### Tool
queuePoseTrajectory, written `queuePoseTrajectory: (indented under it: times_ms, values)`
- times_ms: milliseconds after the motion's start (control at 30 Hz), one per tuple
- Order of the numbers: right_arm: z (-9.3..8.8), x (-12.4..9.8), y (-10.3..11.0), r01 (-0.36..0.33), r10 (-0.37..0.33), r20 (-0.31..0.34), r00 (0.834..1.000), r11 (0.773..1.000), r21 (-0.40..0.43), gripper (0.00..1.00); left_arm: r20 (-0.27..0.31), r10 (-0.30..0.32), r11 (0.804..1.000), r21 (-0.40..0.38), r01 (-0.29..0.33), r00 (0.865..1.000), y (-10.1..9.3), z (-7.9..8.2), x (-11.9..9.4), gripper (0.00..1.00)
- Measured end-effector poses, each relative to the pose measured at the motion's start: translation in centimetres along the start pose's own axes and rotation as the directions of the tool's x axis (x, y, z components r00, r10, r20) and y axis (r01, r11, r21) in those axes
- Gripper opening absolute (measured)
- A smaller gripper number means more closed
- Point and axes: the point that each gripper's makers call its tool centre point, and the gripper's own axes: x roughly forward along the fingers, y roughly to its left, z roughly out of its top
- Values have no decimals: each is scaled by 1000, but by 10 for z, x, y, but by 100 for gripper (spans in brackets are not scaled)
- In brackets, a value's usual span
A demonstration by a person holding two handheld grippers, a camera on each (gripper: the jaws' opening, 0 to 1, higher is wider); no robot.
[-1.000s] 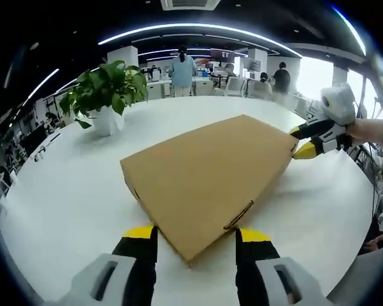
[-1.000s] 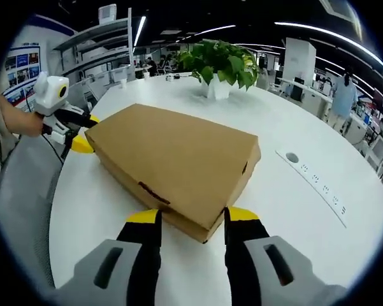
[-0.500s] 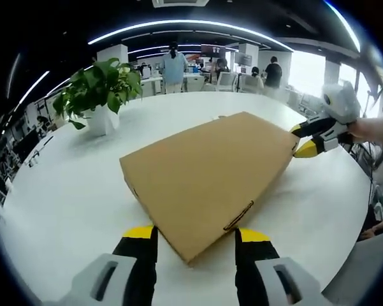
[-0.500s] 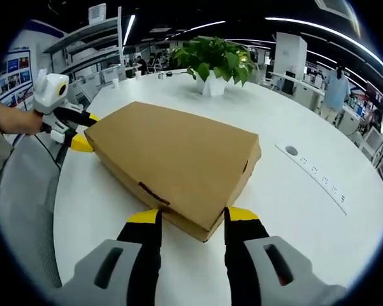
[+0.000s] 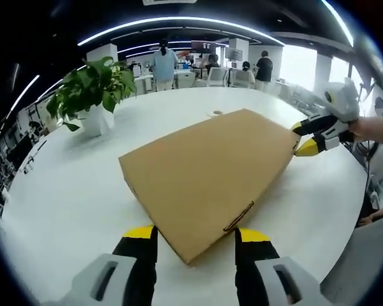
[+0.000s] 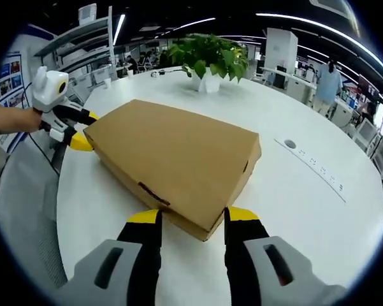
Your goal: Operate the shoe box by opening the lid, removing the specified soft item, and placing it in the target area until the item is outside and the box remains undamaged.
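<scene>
An open-plan office. A broad white worktop [image 5: 57,191] carries a potted plant [image 5: 89,95] and a strip of built-in sockets [image 6: 315,167], long curved light strips [image 5: 178,22] run across a dark ceiling, and people [image 5: 162,64] stand among desks and chairs [image 5: 242,78] farther back. Shelving [image 6: 95,48] and wall posters [image 6: 9,73] line one side.

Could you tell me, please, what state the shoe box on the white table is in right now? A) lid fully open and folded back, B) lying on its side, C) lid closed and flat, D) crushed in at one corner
C: the shoe box lies flat on the table with its lid down, and a hand-held gripper straddles a corner at each end, left and right.
</scene>
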Motion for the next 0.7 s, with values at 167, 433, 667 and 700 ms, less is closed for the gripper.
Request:
queuePoseTrajectory:
  times_ms: [167,433,667,700]
  values:
    - [-1,-1,7,19,-19,-3,1000,1000,15,34,-17,-23,999,22,24,1000,5,-2,-2,48]
    - [-3,-3,19,56,-56,-7,998,997,44,34,-30,-51,997,53,53,998,10,-5,-4,48]
    - [-6,-5,32,93,-92,-10,996,993,72,34,-40,-79,993,81,82,996,16,-7,-6,48]
    - [-6,-6,33,98,-98,-10,995,992,77,34,-40,-85,992,86,89,996,17,-8,-7,48]
